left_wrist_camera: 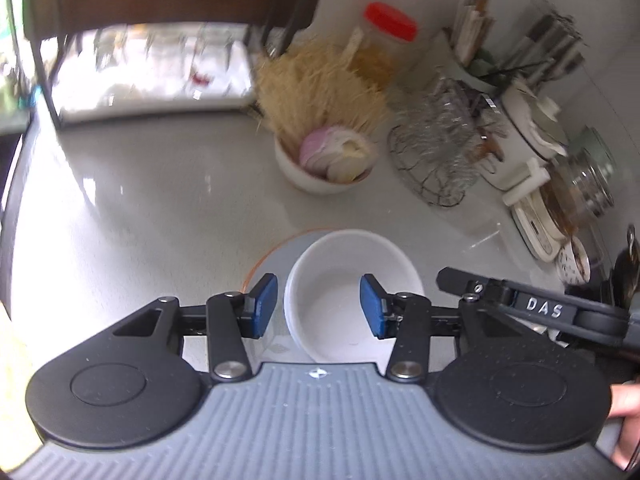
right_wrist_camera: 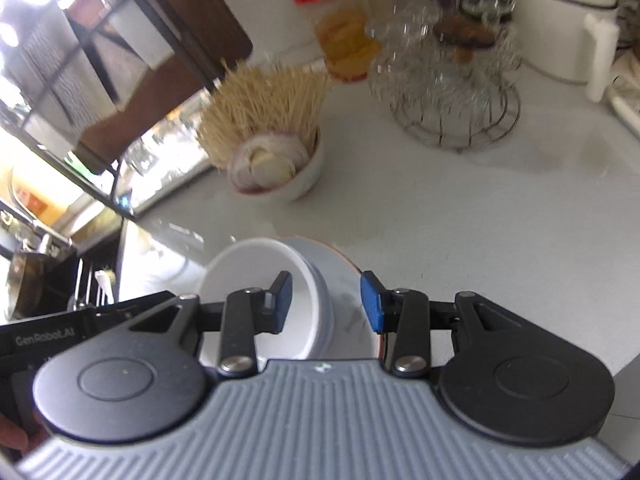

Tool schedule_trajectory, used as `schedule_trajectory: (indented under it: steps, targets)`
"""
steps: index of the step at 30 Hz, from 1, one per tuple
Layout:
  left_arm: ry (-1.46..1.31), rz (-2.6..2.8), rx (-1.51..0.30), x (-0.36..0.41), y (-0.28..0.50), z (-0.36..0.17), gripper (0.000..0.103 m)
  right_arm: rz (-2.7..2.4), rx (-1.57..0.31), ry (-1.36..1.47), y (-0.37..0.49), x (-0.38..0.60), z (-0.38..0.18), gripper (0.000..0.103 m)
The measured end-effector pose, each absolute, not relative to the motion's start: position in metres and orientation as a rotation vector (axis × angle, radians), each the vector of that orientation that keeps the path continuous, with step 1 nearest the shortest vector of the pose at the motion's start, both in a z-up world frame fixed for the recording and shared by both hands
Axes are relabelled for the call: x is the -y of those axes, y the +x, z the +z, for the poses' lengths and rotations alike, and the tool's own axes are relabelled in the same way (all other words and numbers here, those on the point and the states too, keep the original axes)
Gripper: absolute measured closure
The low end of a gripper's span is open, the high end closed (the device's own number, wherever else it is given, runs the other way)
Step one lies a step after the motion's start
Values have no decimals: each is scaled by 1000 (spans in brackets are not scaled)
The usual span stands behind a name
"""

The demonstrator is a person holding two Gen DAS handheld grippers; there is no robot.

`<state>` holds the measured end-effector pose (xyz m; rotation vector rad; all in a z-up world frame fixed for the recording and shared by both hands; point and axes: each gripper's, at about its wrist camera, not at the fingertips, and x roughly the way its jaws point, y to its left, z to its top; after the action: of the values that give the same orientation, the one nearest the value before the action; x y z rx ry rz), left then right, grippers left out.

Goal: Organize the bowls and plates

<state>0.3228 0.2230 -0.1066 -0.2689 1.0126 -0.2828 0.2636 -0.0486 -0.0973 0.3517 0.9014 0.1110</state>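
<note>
A white bowl [left_wrist_camera: 352, 276] sits on a pale plate with an orange rim [left_wrist_camera: 272, 260] on the white counter. My left gripper [left_wrist_camera: 319, 306] is open, its blue pads straddling the bowl's left wall. In the right wrist view the same bowl [right_wrist_camera: 256, 268] rests on the plate [right_wrist_camera: 344, 276]. My right gripper [right_wrist_camera: 326, 302] is open, with one pad inside the bowl and the other over the plate, straddling the bowl's right wall.
A small bowl of sliced onion [left_wrist_camera: 328, 160] and a bundle of sticks [left_wrist_camera: 316, 88] stand behind. A wire basket [left_wrist_camera: 436, 152], a red-lidded jar [left_wrist_camera: 384, 36], white appliances [left_wrist_camera: 528, 132] and jars crowd the right. A dark rack [left_wrist_camera: 160, 12] stands back left.
</note>
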Motion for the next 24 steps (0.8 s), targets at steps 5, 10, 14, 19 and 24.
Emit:
schedule_trajectory:
  steps: [5,10,14,19,24]
  targets:
    - [-215,-287,-916,-218,302,-68,52,132,-773,321,239,55,-61,62]
    - [-181,-263,-827,-205,269,-32,52,172,-667,314,213,67,-29,62]
    - [-196,-223,-757,-196,238,-7,52,222,-603,307,189,78,-11,61]
    - [-199,-168,-689,-181,194,13,52,257,-552,260,150,90,3,62]
    - [-210,-144,-675,-166,153,15,51,282,-519,236,111,103,7,61]
